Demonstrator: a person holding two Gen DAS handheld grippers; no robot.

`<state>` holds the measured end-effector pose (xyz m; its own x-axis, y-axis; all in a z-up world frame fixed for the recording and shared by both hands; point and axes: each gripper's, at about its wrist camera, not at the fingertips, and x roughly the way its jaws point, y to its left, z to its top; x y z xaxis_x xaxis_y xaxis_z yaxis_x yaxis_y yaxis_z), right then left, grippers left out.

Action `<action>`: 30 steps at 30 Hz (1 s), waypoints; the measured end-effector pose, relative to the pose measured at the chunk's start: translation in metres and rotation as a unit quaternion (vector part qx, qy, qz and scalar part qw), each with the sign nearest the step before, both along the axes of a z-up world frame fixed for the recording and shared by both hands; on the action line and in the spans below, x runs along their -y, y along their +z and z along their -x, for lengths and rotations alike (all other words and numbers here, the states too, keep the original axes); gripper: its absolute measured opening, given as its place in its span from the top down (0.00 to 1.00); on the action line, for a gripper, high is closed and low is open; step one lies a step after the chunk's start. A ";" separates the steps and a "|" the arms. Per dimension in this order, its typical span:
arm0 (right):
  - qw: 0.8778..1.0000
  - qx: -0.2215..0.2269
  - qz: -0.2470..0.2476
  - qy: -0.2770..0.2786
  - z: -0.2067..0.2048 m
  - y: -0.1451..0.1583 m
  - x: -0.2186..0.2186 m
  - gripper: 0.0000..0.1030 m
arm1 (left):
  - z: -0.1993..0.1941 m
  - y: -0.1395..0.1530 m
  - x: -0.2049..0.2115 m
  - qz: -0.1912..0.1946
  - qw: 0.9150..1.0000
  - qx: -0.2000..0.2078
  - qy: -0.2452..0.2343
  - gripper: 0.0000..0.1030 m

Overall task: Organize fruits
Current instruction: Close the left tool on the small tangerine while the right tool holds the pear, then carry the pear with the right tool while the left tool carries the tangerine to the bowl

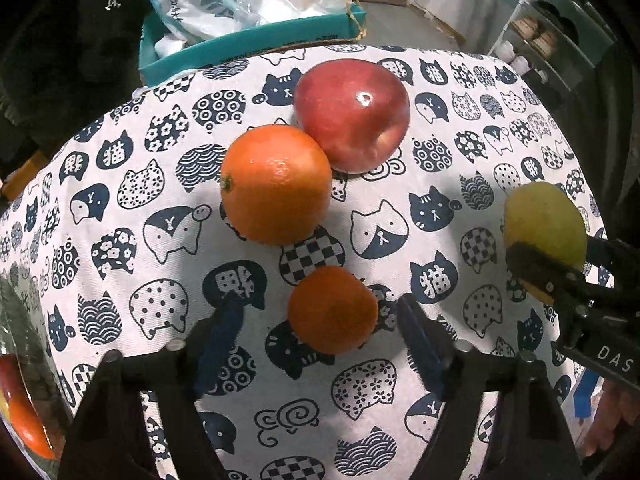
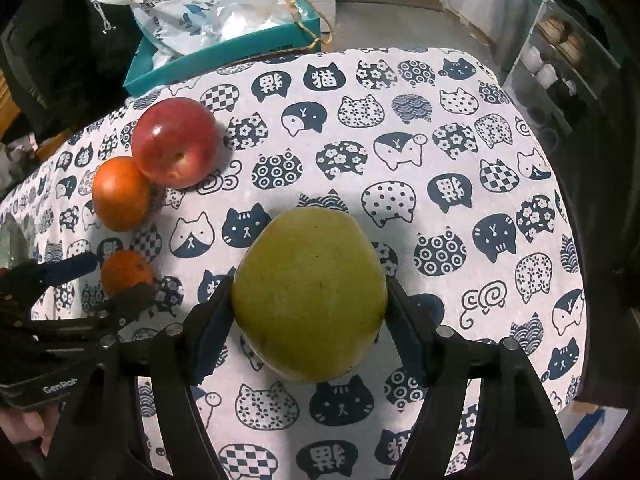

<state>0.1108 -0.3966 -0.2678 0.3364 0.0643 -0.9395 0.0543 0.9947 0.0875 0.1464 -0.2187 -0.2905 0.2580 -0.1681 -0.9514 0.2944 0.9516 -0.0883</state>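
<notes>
Surface: a table (image 2: 460,208) wearing a white cloth printed with navy cats.
Lying on it: an apple (image 1: 352,114), an orange (image 1: 276,184) touching the apple, a mandarin (image 1: 333,309) sitting apart, nearer.
Pomelo (image 2: 310,294): whether it is resting on the cloth, unclear.

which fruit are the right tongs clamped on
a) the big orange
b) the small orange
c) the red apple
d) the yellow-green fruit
d: in the right wrist view the right tongs press both pads against the sides of the yellow-green fruit, while the apple, big orange and small orange lie on the cloth to the left.
</notes>
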 end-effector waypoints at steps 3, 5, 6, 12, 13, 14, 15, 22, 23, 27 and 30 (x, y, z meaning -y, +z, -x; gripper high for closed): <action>1.000 0.002 0.004 0.005 0.000 0.001 -0.002 0.30 | 0.001 -0.003 0.000 -0.003 1.000 -0.006 -0.003 0.44; 1.000 0.004 0.006 0.010 0.000 0.001 -0.004 0.30 | 0.001 -0.003 -0.002 0.015 1.000 -0.010 -0.002 0.52; 1.000 0.004 0.008 0.011 0.001 0.002 -0.005 0.30 | 0.002 -0.001 -0.002 0.020 1.000 -0.008 -0.003 0.55; 0.999 0.016 0.022 0.024 0.003 0.011 -0.014 0.30 | 0.008 0.011 -0.010 0.004 1.000 0.018 0.003 0.56; 0.999 0.020 0.024 0.027 0.003 0.013 -0.016 0.30 | 0.008 0.014 -0.013 0.005 1.000 0.020 0.006 0.56; 0.999 0.023 0.027 0.029 0.003 0.016 -0.018 0.30 | 0.009 0.018 -0.016 0.006 1.000 0.024 0.009 0.57; 0.999 0.027 0.029 0.032 0.004 0.019 -0.020 0.30 | 0.010 0.023 -0.018 0.007 0.999 0.030 0.011 0.57; 0.997 0.055 0.030 0.042 0.008 0.046 -0.031 0.30 | 0.017 0.055 -0.035 0.021 0.998 0.061 0.023 0.57; 0.997 0.059 0.030 0.043 0.008 0.050 -0.032 0.30 | 0.018 0.060 -0.037 0.023 0.997 0.066 0.024 0.57; 0.996 0.075 0.028 0.048 0.010 0.066 -0.039 0.30 | 0.023 0.077 -0.047 0.033 0.996 0.080 0.031 0.57; 0.994 0.087 0.030 0.054 0.014 0.077 -0.044 0.30 | 0.027 0.089 -0.053 0.040 0.994 0.090 0.036 0.57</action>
<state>0.0973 -0.3522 -0.1912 0.4889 0.0545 -0.8706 -0.0641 0.9976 0.0265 0.1193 -0.1652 -0.2012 0.4370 -0.2159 -0.8732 0.2433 0.9629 -0.1163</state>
